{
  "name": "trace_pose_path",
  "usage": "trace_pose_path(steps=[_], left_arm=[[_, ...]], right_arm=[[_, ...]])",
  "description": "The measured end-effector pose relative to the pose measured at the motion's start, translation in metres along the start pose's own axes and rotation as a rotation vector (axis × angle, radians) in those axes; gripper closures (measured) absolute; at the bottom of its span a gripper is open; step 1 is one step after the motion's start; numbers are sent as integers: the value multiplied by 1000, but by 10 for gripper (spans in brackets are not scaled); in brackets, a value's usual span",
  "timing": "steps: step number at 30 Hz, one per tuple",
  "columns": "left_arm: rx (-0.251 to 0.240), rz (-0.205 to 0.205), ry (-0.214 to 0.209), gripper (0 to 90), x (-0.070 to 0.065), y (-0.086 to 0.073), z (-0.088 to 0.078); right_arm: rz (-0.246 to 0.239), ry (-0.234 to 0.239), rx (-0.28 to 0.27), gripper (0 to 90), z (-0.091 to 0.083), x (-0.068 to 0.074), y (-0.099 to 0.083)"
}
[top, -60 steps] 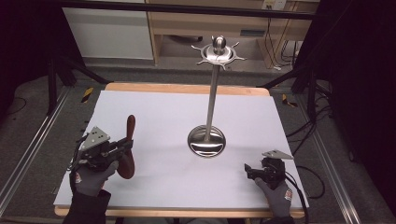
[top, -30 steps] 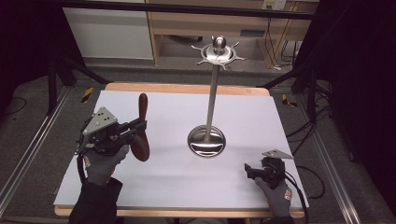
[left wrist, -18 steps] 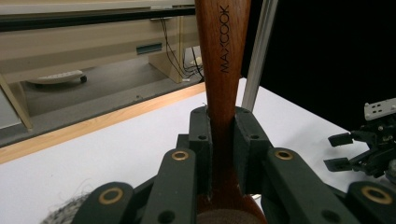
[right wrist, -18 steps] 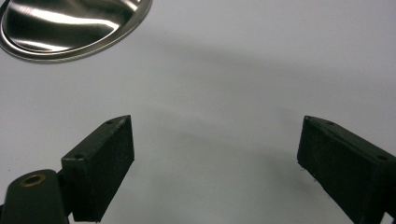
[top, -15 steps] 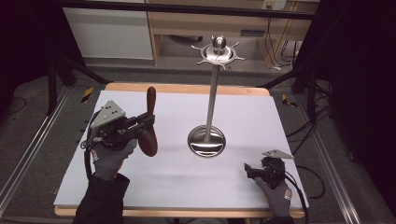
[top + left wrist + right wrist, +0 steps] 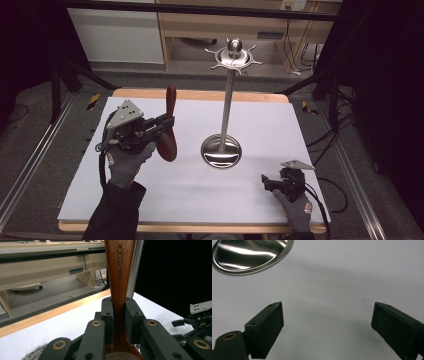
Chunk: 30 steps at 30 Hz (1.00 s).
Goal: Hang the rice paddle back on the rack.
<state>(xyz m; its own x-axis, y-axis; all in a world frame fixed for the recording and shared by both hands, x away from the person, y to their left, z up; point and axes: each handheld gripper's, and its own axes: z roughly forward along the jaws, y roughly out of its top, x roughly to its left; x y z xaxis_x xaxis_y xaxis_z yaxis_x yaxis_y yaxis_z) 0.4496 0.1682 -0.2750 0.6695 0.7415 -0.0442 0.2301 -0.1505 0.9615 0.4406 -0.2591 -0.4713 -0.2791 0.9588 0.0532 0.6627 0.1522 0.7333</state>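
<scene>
Left gripper [image 6: 167, 121] pinches the wooden spoon [image 6: 169, 125] upright; keep it vertical toward the rack [image 6: 229, 100] at two o'clock. Right gripper [image 6: 266, 183] rests spread.

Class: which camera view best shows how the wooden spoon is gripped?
The left gripper view: the left gripper has both pads pressed on the wooden spoon at its narrow neck, handle upward. The high view shows the whole wooden spoon, with the grip small. The right gripper view faces the white table instead.
</scene>
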Motion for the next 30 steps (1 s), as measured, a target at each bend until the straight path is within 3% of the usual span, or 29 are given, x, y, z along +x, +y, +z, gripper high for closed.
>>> trace_pose_path(steps=[30], left_arm=[[-25, 35, -53, 786, -22, 30, 29]], right_arm=[[16, 6, -2, 110, 0, 0, 1]])
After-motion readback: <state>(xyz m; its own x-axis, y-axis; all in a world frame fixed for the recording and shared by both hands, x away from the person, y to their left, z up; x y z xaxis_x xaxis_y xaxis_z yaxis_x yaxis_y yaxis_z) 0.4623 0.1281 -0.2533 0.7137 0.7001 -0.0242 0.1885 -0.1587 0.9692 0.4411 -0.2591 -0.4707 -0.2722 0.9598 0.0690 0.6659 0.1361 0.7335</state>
